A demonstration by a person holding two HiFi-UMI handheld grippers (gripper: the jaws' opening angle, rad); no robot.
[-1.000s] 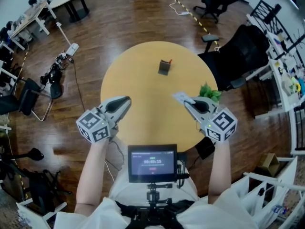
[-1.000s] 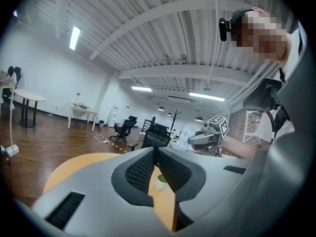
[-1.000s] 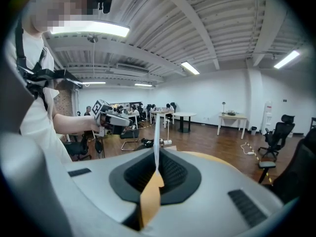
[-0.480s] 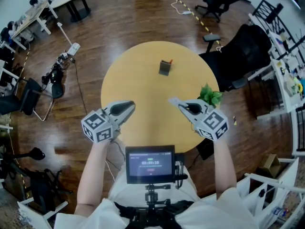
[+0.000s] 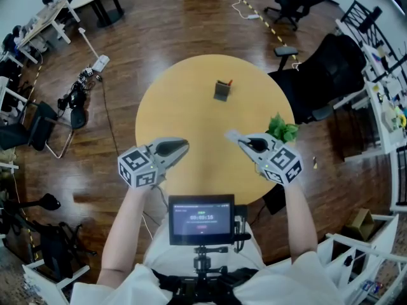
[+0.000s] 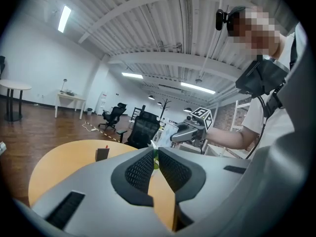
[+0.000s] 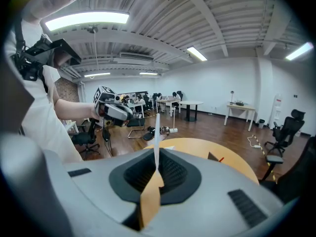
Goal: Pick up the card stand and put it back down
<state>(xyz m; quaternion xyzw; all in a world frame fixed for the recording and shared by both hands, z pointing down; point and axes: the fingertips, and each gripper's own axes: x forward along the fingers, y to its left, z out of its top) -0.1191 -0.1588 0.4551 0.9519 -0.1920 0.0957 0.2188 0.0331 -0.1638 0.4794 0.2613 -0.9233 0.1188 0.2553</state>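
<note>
I count one round bench (image 5: 184, 100), its near edge under my two grippers. One card stand (image 5: 222, 90) stands toward the far side, well apart from both, with open top between. The left gripper (image 5: 184, 145) has its jaws together on nothing. The right gripper (image 5: 241, 141) has its jaws clamped on one white card (image 5: 232, 134). One green plant (image 5: 282, 128) is at the right edge; I cannot tell whether it is on the bench or beside it.

Bare table (image 5: 191, 113) is found ahead of both pairs of jaws, up to the card stand (image 5: 221, 90) far beyond them. Just outside the right gripper (image 5: 245, 142) the way is blocked by a green plant (image 5: 282, 129). A white card (image 5: 231, 134) is pinched between its jaws.
</note>
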